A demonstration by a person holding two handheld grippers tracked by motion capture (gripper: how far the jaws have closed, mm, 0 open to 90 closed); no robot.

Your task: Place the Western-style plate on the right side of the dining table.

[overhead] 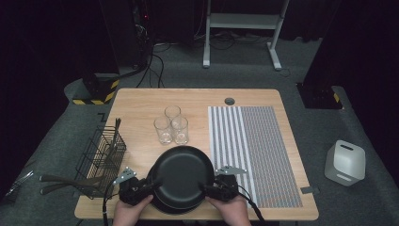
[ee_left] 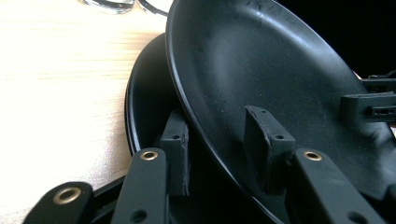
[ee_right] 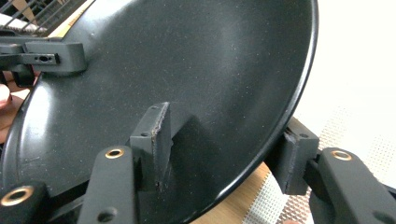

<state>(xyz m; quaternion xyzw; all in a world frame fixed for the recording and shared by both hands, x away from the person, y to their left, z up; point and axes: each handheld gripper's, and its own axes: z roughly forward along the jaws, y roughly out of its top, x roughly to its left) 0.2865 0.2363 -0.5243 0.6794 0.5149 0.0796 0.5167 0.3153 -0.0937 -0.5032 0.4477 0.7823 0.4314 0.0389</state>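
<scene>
A black plate (overhead: 182,173) is seen at the near edge of the wooden counter (overhead: 136,106), tilted and lifted above a second black plate (ee_left: 144,100) that lies flat beneath it. The left claw (overhead: 151,186) is set on the upper plate's left rim: in the left gripper view one jaw is seen over the inner face and the other under the rim, and whether the pads press on it cannot be told. The right claw (overhead: 208,187) is placed at the opposite rim; in the right gripper view the rim is seen passing between its jaws, with one pad lying against the inner face and the other standing just behind the rim's underside, and a firm grip cannot be told there either. Both claws are held half open around the rim. Three clear glasses (overhead: 171,125) are grouped just beyond the plates, towards the middle of the counter. A black wire basket (overhead: 101,150) is seen at the left side, and a striped mat (overhead: 254,150) is spread to the right, its edge lying near the right claw.
</scene>
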